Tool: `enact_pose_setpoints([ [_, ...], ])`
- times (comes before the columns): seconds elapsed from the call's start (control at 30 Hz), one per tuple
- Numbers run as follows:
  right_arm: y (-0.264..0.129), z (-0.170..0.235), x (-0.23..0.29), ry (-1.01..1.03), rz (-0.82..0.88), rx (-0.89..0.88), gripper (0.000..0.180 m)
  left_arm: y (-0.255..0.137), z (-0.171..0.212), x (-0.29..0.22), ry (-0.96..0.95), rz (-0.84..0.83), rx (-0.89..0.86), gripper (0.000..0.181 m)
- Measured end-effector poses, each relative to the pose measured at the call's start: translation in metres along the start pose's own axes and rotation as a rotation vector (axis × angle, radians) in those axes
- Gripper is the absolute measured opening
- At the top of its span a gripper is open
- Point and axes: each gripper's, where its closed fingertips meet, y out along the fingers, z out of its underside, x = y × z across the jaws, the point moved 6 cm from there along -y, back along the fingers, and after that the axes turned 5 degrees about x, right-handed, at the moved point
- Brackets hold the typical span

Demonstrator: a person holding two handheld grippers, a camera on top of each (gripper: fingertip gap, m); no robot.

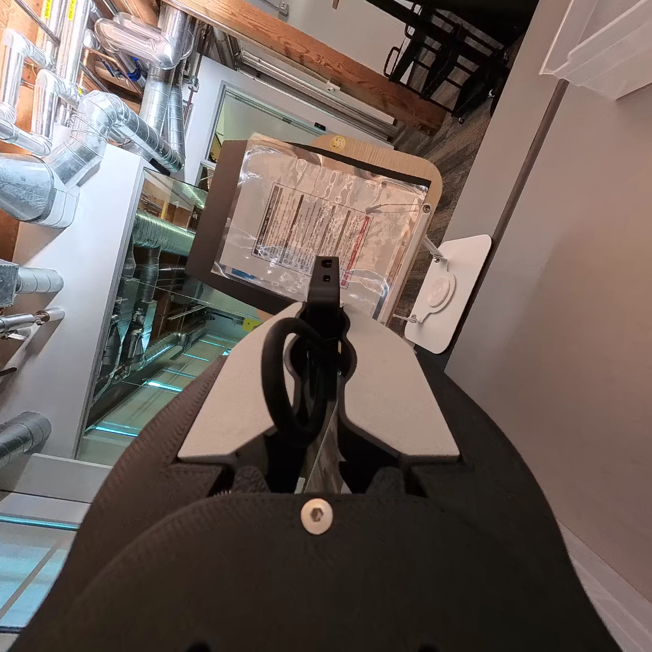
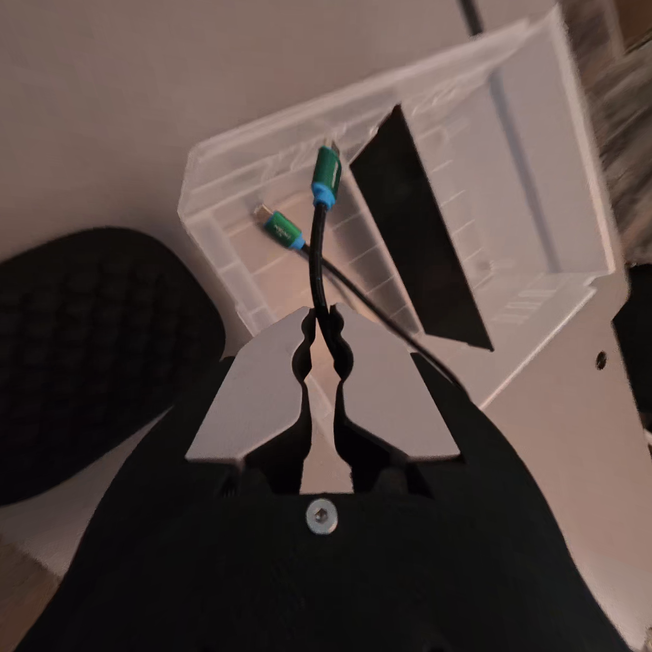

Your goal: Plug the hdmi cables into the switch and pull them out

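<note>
In the left wrist view my left gripper (image 1: 323, 307) is shut on a small black switch (image 1: 325, 278). Its end, with two small openings, sticks out past the fingertips, and its black cable loop (image 1: 282, 381) hangs between the fingers. The gripper is raised and points at the room, away from the table. In the right wrist view my right gripper (image 2: 321, 309) is shut on a black braided HDMI cable (image 2: 315, 268). The cable's green plug (image 2: 327, 173) with a blue collar stands above the fingertips. A second green plug (image 2: 282, 231) lies in a clear plastic bin (image 2: 529, 106).
A black flat panel (image 2: 420, 229) leans inside the clear bin. The left gripper's black body (image 2: 88, 352) shows at the left of the right wrist view. A board with a plastic-covered sheet (image 1: 317, 218), a white plate (image 1: 451, 293) and a grey wall (image 1: 582, 282) are ahead of the left gripper.
</note>
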Motion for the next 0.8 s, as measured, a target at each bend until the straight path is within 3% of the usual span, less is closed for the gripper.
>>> enact_pose_setpoints([
  [0.03, 0.004, 0.004, -0.002, -0.002, -0.010, 0.060, 0.009, 0.000, 0.000, 0.000, -0.001, 0.002, 0.001, 0.013],
  [0.2, 0.020, 0.001, -0.002, -0.024, -0.063, 0.135, 0.019, 0.003, 0.000, -0.003, 0.008, 0.015, 0.009, 0.013],
  [0.37, -0.014, 0.002, -0.032, 0.221, -0.039, -0.127, 0.027, 0.003, 0.001, -0.004, 0.011, 0.019, 0.016, 0.014],
  [0.47, -0.029, 0.046, -0.059, 0.383, 0.157, 0.014, 0.030, 0.002, 0.003, -0.002, -0.001, 0.019, 0.013, 0.013],
  [0.53, -0.029, 0.076, -0.065, 0.488, 0.200, 0.114, 0.036, 0.003, 0.004, -0.002, -0.004, 0.022, 0.016, 0.013],
  [0.7, 0.001, 0.098, -0.061, 0.817, -0.006, 0.084, 0.037, 0.005, 0.003, -0.005, 0.004, 0.027, 0.027, 0.013],
  [0.8, 0.010, 0.099, -0.061, 0.816, 0.007, 0.105, 0.008, 0.005, 0.002, -0.008, 0.014, 0.034, 0.031, 0.013],
])
